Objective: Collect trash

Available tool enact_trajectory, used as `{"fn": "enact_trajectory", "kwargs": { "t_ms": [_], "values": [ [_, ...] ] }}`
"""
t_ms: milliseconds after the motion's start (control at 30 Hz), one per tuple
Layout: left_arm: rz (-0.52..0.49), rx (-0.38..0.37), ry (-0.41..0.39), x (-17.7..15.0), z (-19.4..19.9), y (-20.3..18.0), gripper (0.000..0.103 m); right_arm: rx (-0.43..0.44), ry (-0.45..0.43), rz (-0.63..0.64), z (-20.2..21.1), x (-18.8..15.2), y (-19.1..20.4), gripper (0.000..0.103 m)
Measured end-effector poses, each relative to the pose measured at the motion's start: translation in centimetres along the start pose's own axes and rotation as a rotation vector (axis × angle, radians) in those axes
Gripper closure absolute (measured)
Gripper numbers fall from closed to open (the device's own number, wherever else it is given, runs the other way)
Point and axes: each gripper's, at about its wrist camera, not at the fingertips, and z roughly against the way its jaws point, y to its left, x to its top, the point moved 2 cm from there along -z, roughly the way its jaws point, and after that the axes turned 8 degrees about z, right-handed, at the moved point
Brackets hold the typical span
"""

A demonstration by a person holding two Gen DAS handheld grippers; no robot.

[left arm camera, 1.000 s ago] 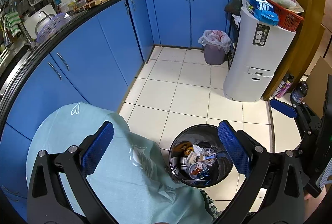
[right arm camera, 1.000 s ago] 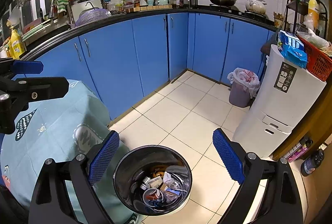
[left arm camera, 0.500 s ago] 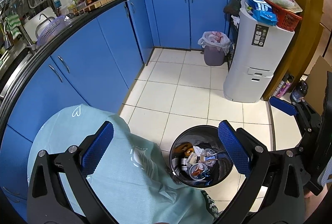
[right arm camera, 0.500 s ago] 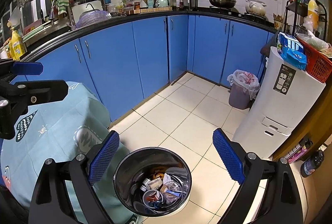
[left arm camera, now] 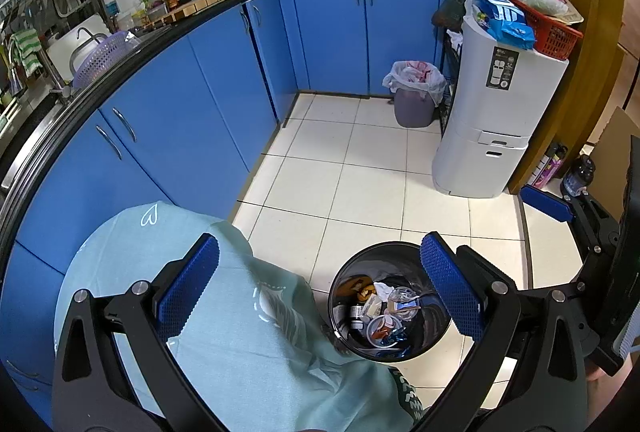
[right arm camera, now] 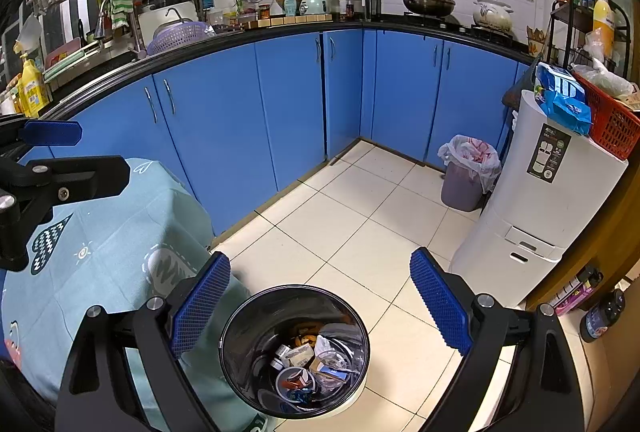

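The black bin stands on the floor tiles beside the table's teal cloth; its trash is a jumble, hard to sort. The left gripper and right gripper hang above it, jaws wide apart and empty.

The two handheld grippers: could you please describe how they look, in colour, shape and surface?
Both look alike: the left gripper and right gripper have matte black angular frames with triangular cut-outs and silver screw heads. Each finger carries a long blue pad with a fine knobbly grid texture. No cables or sleeves show.
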Motion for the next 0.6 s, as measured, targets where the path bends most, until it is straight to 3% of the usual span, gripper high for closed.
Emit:
{"fn": "enact_trajectory", "kwargs": {
  "t_ms": [600],
  "values": [
    [-0.003, -0.004, 0.001, -0.13, -0.04, 0.06, 0.004, 0.001, -0.001, -0.003, 0.03, 0.01, -0.11, 0.014]
  ]
}}
